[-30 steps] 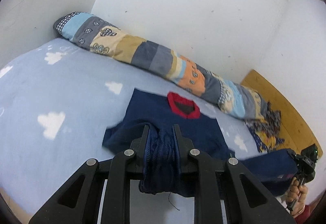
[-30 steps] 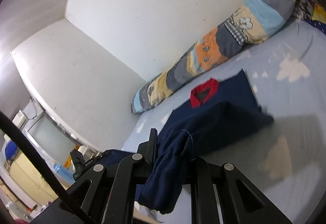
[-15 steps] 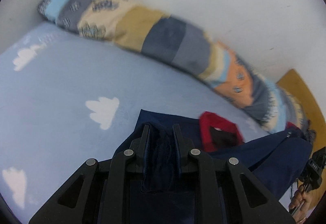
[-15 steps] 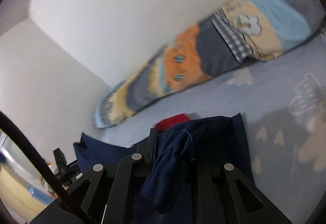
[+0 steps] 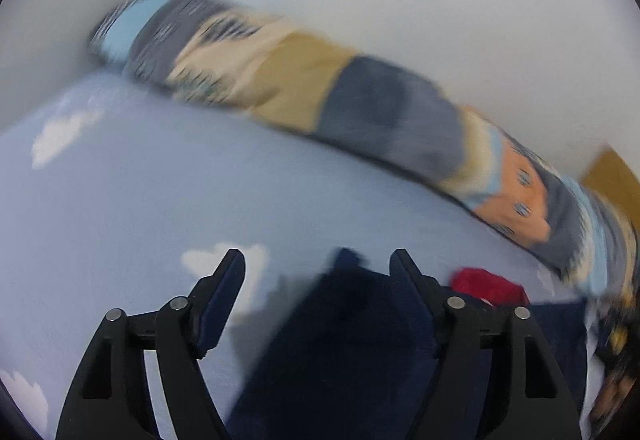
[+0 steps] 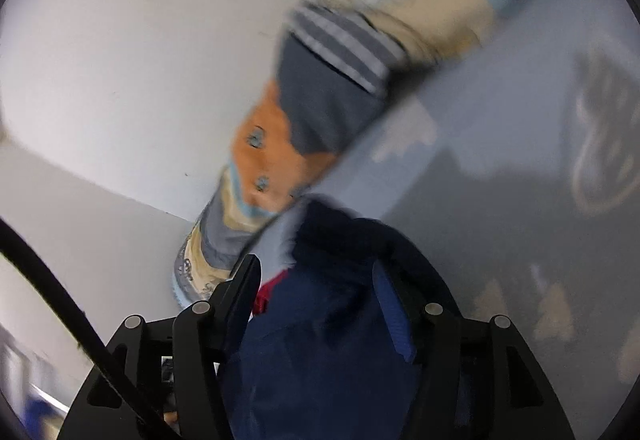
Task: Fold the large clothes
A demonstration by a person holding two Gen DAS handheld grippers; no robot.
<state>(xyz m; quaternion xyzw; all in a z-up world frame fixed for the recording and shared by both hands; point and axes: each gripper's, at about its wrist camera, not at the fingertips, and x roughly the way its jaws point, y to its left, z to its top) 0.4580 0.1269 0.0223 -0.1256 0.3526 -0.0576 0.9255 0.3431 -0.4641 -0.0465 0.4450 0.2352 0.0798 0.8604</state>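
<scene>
A navy sweater (image 5: 344, 344) with a red collar (image 5: 490, 286) lies on the light blue bed sheet (image 5: 160, 200). My left gripper (image 5: 316, 266) hovers over the sweater's near edge. Its jaws are opening wide, and the fabric lies loose below and between them, close to the right finger. In the right wrist view the same sweater (image 6: 320, 352) fills the gap of my right gripper (image 6: 316, 272), with a bit of red collar (image 6: 266, 296) by the left finger. Those jaws are opening too, and the pads stand off the cloth.
A long patchwork bolster pillow (image 5: 360, 112) runs along the white wall behind the sweater, also visible as the bolster pillow (image 6: 320, 100). A wooden board (image 5: 612, 176) and a dark patterned cloth (image 5: 616, 340) sit at the far right. A black cable (image 6: 60, 304) crosses the right wrist view.
Both grippers carried the sweater's lower edge forward toward the collar and pillow. Both then went from shut on the fabric to wide apart, letting it drop.
</scene>
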